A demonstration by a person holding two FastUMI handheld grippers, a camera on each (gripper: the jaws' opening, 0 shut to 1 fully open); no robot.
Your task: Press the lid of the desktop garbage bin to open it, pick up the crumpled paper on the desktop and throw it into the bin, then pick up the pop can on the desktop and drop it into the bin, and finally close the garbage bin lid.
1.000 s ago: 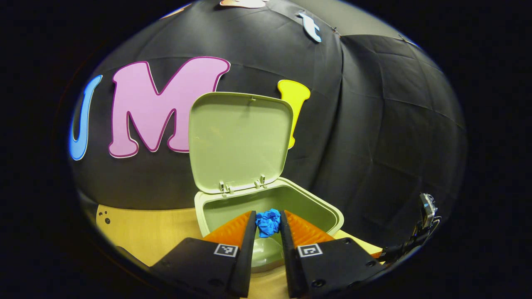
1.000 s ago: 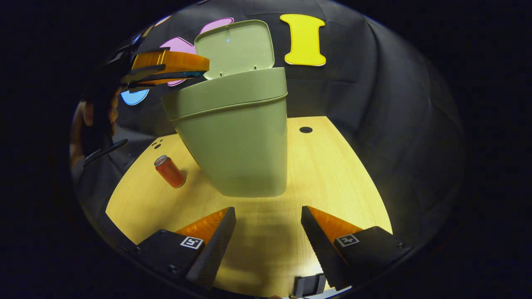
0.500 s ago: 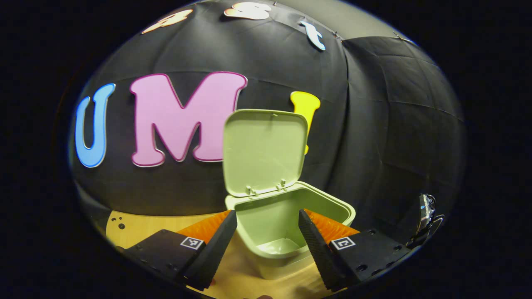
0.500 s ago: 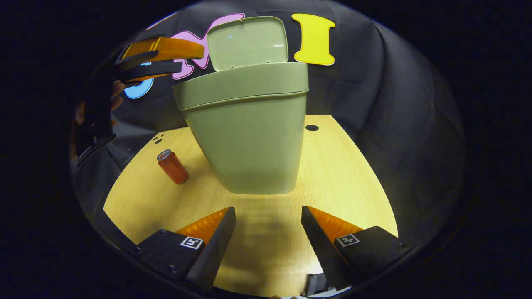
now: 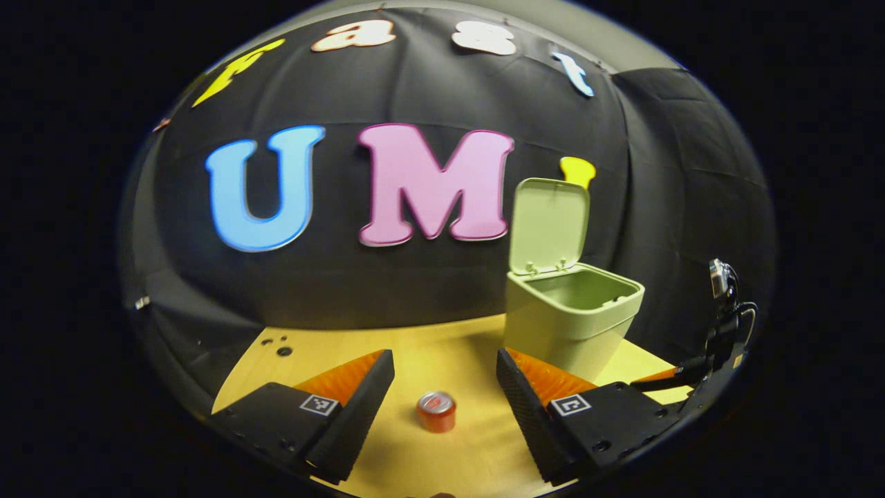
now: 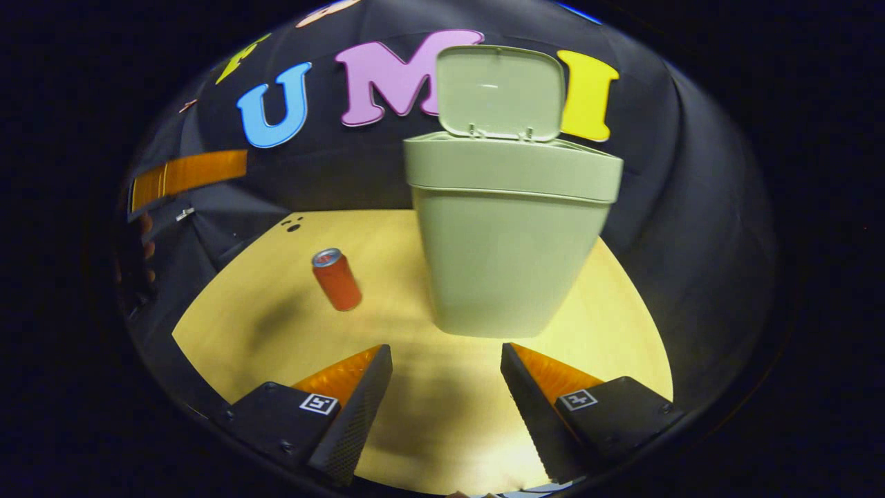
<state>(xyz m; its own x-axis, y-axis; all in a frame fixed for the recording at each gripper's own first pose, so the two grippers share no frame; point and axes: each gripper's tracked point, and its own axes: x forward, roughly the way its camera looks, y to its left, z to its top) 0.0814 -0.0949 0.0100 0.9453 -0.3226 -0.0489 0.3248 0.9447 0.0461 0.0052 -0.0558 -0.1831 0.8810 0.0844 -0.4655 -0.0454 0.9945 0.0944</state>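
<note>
Left gripper (image 5: pixel 444 373): fingers spread wide, nothing between them, hanging over the pop can (image 5: pixel 436 411). In the left gripper view the can sits centred in the gap, seen nearly top-down, so this reads as lining up for the can pick. From the right gripper view the same tool shows at far left as a blurred bar held by a hand (image 6: pixel 142 242).

Can stands upright on the desktop (image 6: pixel 242 304), just left of the bin (image 6: pixel 508 235), not touching it. Smooth metal cylinder, red wall, silver rimmed top: rigid, probably slippery, best taken across the wall.

Bin: matte pale-green plastic, rounded-rectangular, tapering to the base. Lid (image 6: pixel 499 91) stands upright on rear hinges, mouth open for the drop. Crumpled paper isn't on the desktop; likely inside, can't confirm.

Right gripper (image 6: pixel 446 387): fingers apart, empty, low in front of the bin, apparently parked. Finger faces look knurled for grip. Desktop is light wood grain with a few small holes.
</note>
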